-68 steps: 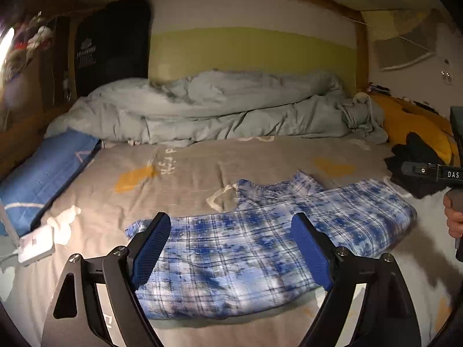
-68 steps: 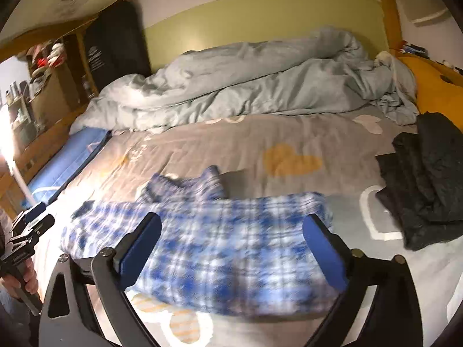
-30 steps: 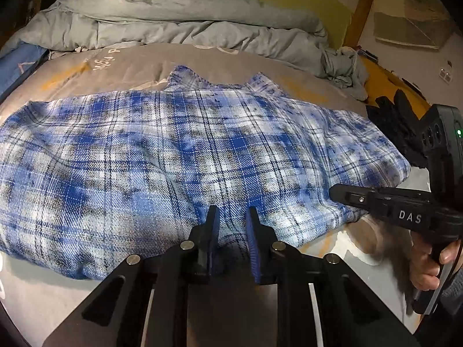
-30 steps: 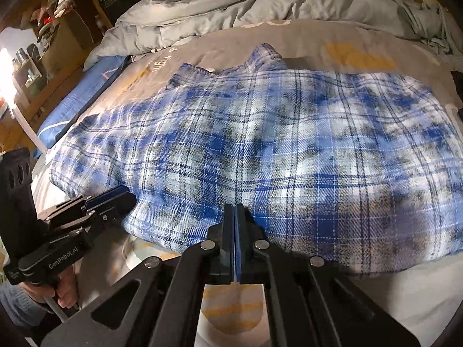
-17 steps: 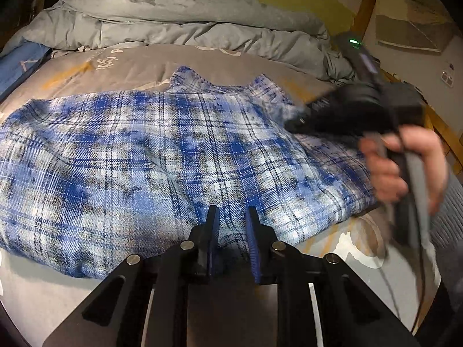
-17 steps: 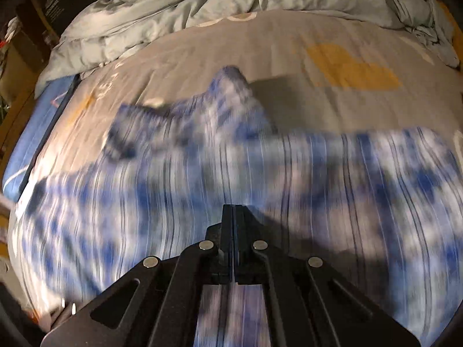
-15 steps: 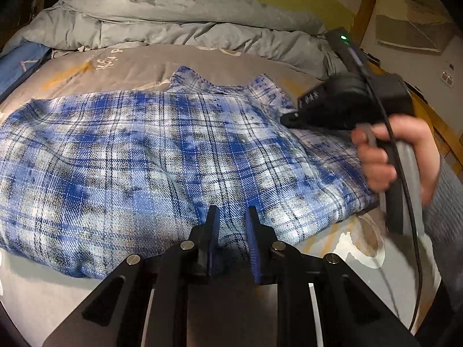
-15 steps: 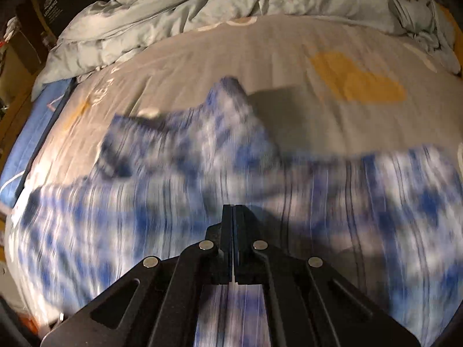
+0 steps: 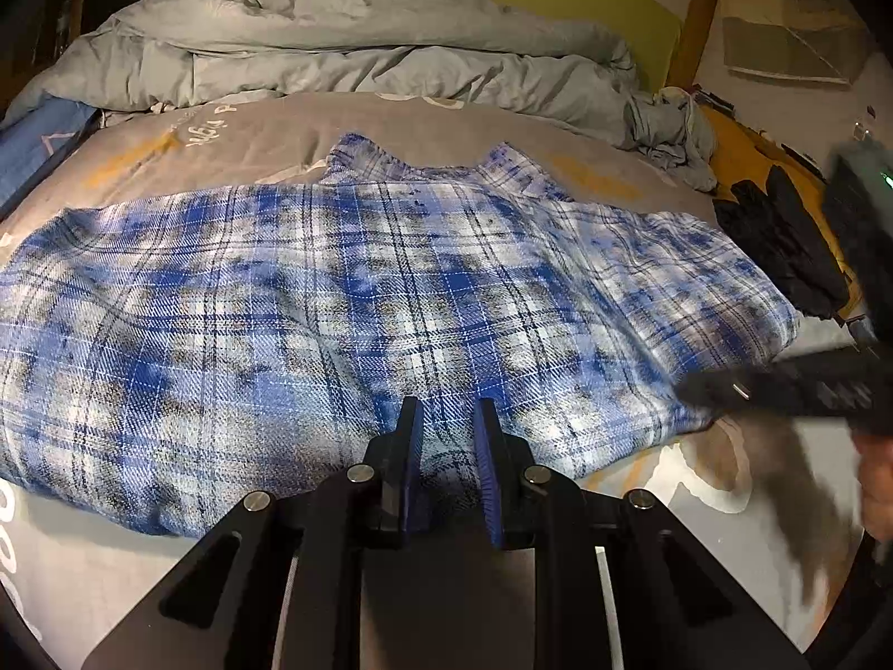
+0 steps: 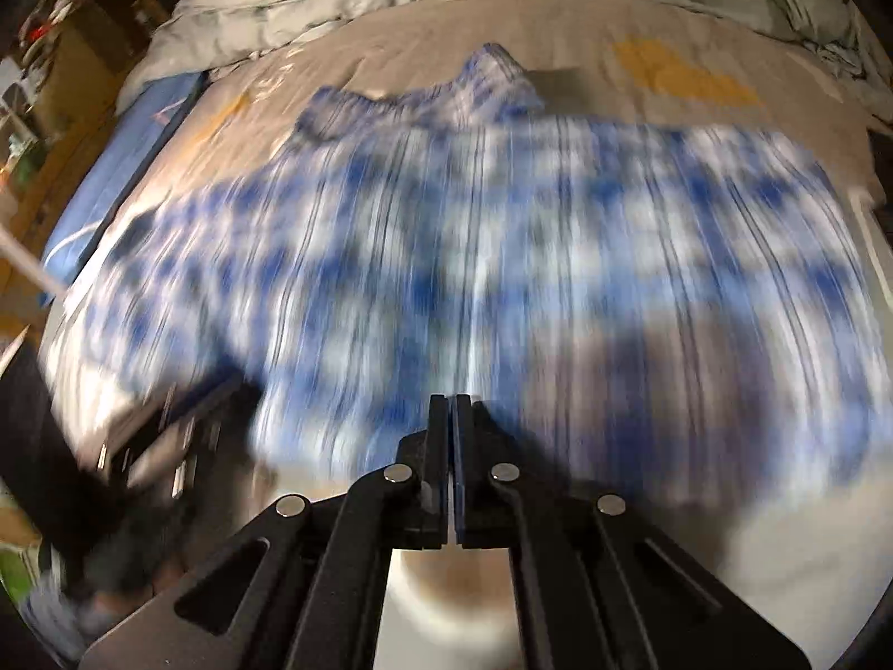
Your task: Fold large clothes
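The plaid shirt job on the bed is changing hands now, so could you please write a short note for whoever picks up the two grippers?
Left gripper: clamped on the near hem of the blue plaid shirt.
Right gripper: jaws fully shut, at the hem to the right; its view is too blurred to say whether it holds cloth.
Shirt: spread flat across the grey bedsheet, collar toward the rumpled duvet.
Done: hem gripped on the left.
Left: every fold; none shows yet.
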The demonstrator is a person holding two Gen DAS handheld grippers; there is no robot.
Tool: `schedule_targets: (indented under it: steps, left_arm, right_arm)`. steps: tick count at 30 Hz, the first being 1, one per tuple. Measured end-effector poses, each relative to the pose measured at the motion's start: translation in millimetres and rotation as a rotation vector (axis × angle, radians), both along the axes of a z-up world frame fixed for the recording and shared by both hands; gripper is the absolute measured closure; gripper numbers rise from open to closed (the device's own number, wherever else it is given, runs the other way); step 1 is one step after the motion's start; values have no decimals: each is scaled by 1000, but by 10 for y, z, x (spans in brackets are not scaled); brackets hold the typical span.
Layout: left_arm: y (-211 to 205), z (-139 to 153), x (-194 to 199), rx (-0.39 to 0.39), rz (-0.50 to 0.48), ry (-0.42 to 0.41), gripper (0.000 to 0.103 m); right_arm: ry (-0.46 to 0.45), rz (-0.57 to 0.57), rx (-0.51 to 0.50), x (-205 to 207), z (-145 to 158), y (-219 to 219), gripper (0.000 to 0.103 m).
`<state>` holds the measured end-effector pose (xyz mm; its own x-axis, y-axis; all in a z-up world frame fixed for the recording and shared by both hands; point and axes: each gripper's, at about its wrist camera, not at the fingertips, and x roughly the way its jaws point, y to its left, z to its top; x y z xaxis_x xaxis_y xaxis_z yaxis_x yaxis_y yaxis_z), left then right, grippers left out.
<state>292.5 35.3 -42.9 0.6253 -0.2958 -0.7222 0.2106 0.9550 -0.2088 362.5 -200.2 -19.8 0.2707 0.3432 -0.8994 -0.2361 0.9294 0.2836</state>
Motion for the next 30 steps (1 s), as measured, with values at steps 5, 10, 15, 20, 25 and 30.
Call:
schedule_targets:
  steps: [5, 10, 15, 20, 25, 30]
  left_arm:
    - [0, 2, -12, 4, 4, -4, 81]
    - [-23, 12, -35, 24, 5, -13, 81]
    - [-26, 14, -39, 15, 5, -9, 81]
    - [-20, 13, -35, 23, 5, -11, 81]
    - [-15, 11, -29, 16, 5, -9, 81]
    - [-14, 10, -30, 19, 6, -10, 81]
  right_arm:
    - [-84, -147, -24, -254, 158, -478, 99]
    - [-87, -373, 28, -286, 142, -1123, 72]
    - [-130, -480, 83, -262, 170, -1487, 43]
    - [-146, -567, 166, -205, 143, -1749, 43]
    - [-187, -570, 173, -143, 140, -1760, 43]
    - [-147, -558, 198, -105, 28, -1721, 43]
